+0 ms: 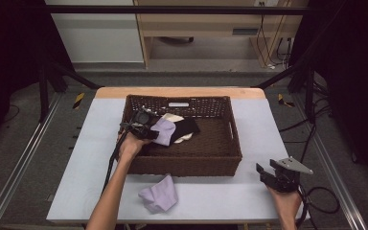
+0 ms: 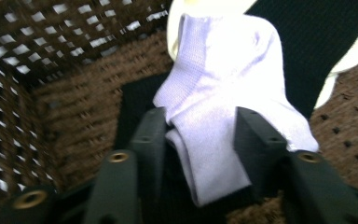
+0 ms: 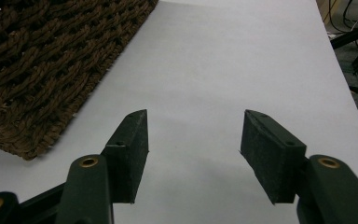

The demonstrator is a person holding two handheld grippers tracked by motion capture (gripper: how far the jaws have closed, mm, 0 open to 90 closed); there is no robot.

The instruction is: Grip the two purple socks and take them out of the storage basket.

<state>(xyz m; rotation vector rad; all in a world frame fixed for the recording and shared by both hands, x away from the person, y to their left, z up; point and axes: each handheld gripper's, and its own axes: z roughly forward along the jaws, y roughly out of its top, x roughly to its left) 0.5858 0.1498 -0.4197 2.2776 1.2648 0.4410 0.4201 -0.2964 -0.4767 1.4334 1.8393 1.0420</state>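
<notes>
Left gripper (image 2: 200, 135) has a purple sock (image 2: 223, 116) between its closing jaws inside the basket (image 1: 187, 165), so next it must squeeze tight and lift; right gripper (image 3: 193, 149) waits open.

Ahead of you a wooden cabinet (image 1: 196, 28) is standing against the far wall, with cables (image 1: 268, 43) hanging down beside it. Black frame bars (image 1: 172, 9) are crossing overhead and slanting down at both sides. Yellow-and-black tape marks (image 1: 78, 99) are lying on the grey floor (image 1: 24, 143) beside the tabletop (image 1: 220, 196), which is carrying a pale sheet.
</notes>
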